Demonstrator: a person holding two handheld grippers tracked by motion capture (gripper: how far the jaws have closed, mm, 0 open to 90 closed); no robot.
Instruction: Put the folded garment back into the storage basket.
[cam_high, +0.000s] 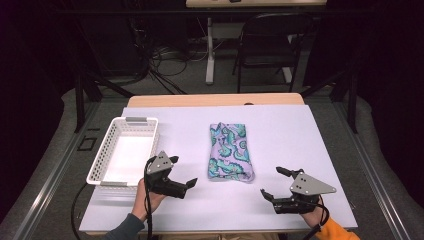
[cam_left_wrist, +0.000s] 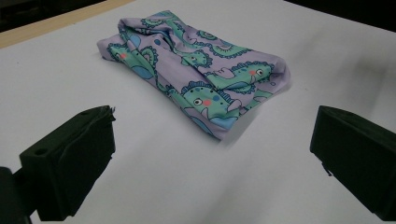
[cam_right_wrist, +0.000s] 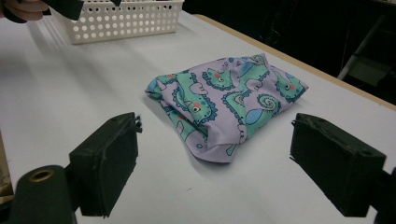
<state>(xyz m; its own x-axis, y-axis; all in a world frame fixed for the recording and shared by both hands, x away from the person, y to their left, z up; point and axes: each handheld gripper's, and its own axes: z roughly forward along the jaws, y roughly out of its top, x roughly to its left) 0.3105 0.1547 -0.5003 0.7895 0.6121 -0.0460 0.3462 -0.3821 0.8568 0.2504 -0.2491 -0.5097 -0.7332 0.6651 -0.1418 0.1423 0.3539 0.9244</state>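
Folded patterned cloth (cam_high: 230, 151) lies mid-surface, untouched. Left gripper (cam_high: 187, 183) and right gripper (cam_high: 272, 182) flank its near end, fingers spread, empty. White basket (cam_high: 102, 155) far left. Grasp not yet begun.

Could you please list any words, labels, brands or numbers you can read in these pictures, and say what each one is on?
No readable text in any view.
Folded cloth: printed with cartoon dinosaurs and swirls, no lettering.
White basket: plain, with rows of holes and no label.
Left gripper and right gripper: black jaws and grey plates with screw holes, no markings to read.
Table: bare white surface, no signs.
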